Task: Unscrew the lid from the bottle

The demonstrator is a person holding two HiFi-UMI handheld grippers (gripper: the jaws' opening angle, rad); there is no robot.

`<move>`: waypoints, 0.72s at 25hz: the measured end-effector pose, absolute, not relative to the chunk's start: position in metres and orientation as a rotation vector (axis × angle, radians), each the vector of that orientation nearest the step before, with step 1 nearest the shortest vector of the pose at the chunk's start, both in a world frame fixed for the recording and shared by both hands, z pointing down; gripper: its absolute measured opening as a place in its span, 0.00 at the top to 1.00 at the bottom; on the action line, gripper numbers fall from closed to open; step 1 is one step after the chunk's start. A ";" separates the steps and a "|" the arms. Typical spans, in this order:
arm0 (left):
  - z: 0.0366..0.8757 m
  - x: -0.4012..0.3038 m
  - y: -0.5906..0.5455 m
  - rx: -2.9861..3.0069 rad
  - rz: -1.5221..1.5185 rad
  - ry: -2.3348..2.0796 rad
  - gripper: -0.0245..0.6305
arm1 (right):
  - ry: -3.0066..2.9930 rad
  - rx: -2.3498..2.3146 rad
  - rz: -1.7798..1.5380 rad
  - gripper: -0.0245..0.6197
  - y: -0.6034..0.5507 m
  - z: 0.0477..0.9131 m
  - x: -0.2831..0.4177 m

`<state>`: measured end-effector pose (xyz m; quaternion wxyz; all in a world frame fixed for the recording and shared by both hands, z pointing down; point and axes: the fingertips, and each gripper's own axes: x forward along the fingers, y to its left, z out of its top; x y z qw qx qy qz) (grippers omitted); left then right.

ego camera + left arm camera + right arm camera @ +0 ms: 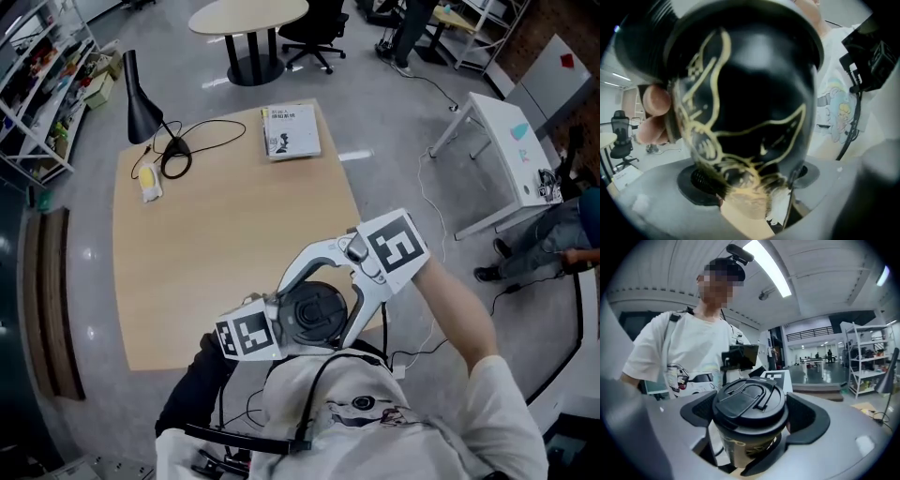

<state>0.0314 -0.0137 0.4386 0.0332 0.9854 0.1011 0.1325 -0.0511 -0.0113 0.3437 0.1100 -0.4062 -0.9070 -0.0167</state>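
Observation:
A black bottle (750, 93) with gold line drawings fills the left gripper view. My left gripper (750, 183) is shut on its body, a pad pressing on each side. In the right gripper view the bottle's black lid (749, 401) sits on top of the bottle, and my right gripper (752, 414) is shut on it, with its dark pads (701, 411) against the rim. The head view shows the lid (314, 314) from above, held in the air close to my chest, off the table's near edge. The white jaw arms of the right gripper curve around it.
A wooden table (216, 244) lies ahead with a black desk lamp (141, 103), its coiled cable, a small yellow item (150, 183) and a book (291, 131) at the far end. A white table (511, 150) and a seated person (553, 248) are at the right.

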 end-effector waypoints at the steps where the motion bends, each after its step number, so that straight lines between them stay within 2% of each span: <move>1: 0.433 0.032 -0.009 3.029 0.386 0.350 0.34 | -2.668 -1.247 -0.022 0.24 -0.009 0.339 -0.050; 5: 0.423 0.029 -0.008 3.021 0.340 0.355 0.34 | -2.699 -1.206 0.136 0.23 -0.010 0.328 -0.057; 6: 0.425 0.028 -0.014 3.023 0.350 0.292 0.34 | -2.709 -1.115 0.134 0.20 -0.015 0.329 -0.059; 7: 0.430 0.026 -0.023 3.028 0.371 0.200 0.34 | -2.724 -0.991 0.120 0.11 -0.023 0.331 -0.061; 11: 0.454 0.010 -0.070 3.014 0.491 -0.297 0.34 | -2.748 -0.394 0.036 0.09 -0.051 0.351 -0.066; 14: 0.466 0.000 -0.088 2.982 0.572 -0.534 0.34 | -2.780 -0.171 -0.014 0.08 -0.057 0.363 -0.081; 16: 0.471 0.000 -0.088 2.981 0.610 -0.552 0.34 | -2.821 -0.160 -0.051 0.21 -0.062 0.364 -0.087; 18: 0.472 0.003 -0.078 3.014 0.625 -0.454 0.34 | -2.822 -0.325 -0.093 0.21 -0.053 0.364 -0.085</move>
